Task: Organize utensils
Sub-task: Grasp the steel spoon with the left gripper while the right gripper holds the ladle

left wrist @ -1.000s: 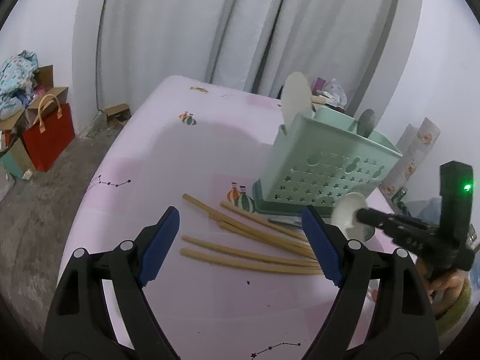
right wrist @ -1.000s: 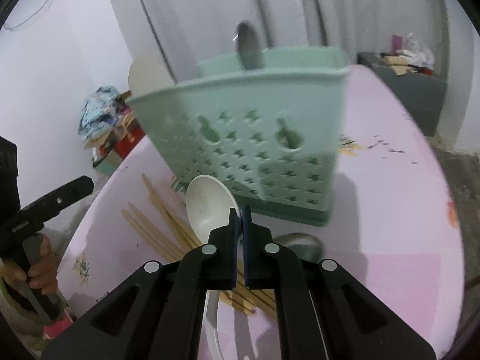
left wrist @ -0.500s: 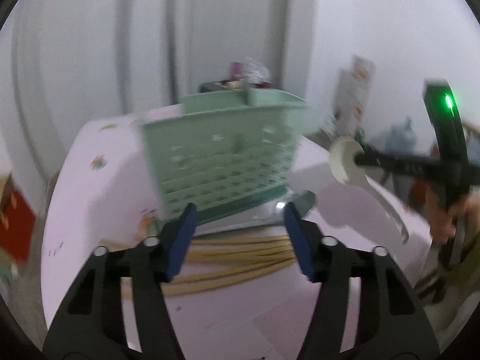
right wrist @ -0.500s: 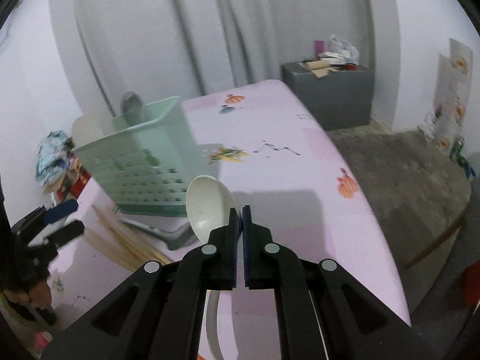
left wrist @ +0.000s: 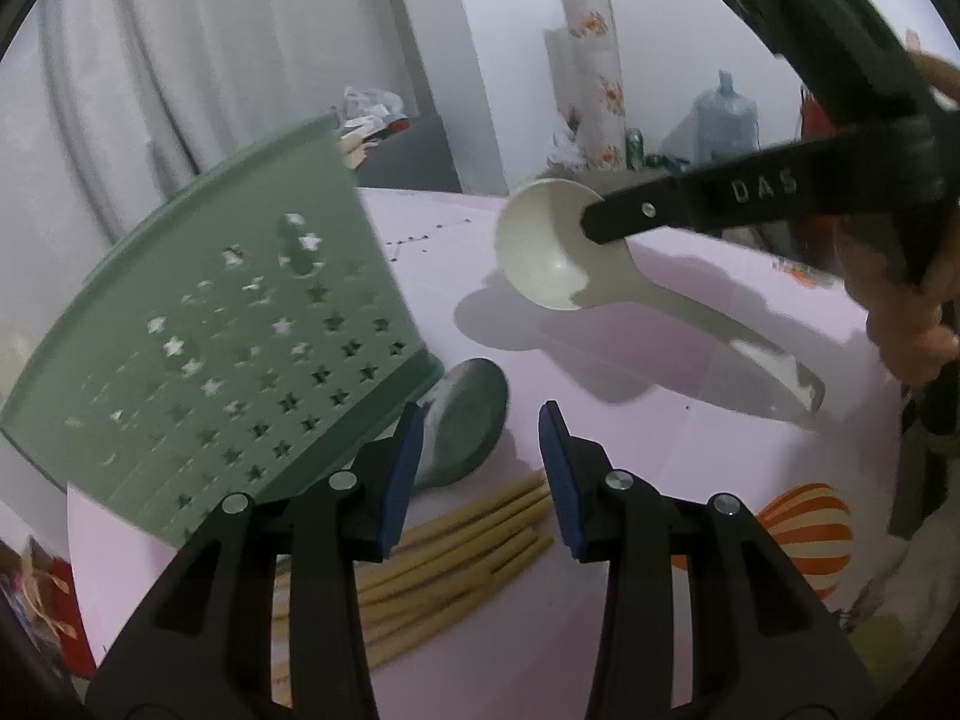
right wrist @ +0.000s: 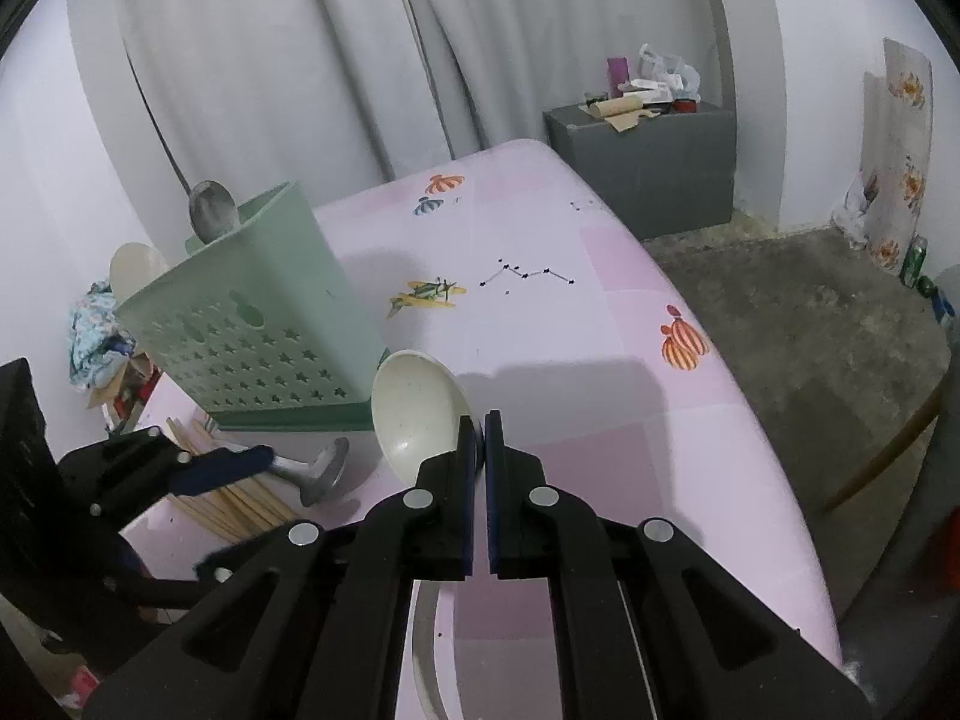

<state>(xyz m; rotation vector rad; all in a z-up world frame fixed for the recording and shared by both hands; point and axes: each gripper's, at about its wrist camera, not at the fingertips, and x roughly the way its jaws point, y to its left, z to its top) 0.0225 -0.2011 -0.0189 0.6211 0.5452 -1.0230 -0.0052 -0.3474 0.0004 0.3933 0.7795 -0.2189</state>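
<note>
- Left wrist view showed my left gripper (left wrist: 480, 468) with its jaws closing and still half apart, nothing pressed between the pads; the metal spoon's grey bowl (left wrist: 465, 420) lay just beyond the tips, partly tucked under the near corner of the green utensil caddy (left wrist: 222, 354).
- If I had closed there, I judged the left pad could have struck the caddy wall and shoved the caddy, or pinched only the rounded spoon bowl, which would likely squirt out.
- The bamboo chopsticks (left wrist: 456, 546) lay bundled under the jaws on the pink tablecloth (left wrist: 690, 480); a low sweep might have scattered them toward the near edge.
- Right wrist view showed my right gripper (right wrist: 479, 438) clamped narrow on the cream plastic ladle (right wrist: 417, 414), gripped at the neck by the bowl, with the handle trailing back under it.
- So close to the bowl, the long handle could have swung or slipped, I thought.
- My two grippers were near each other beside the caddy, so a collision between them was a risk.
</note>
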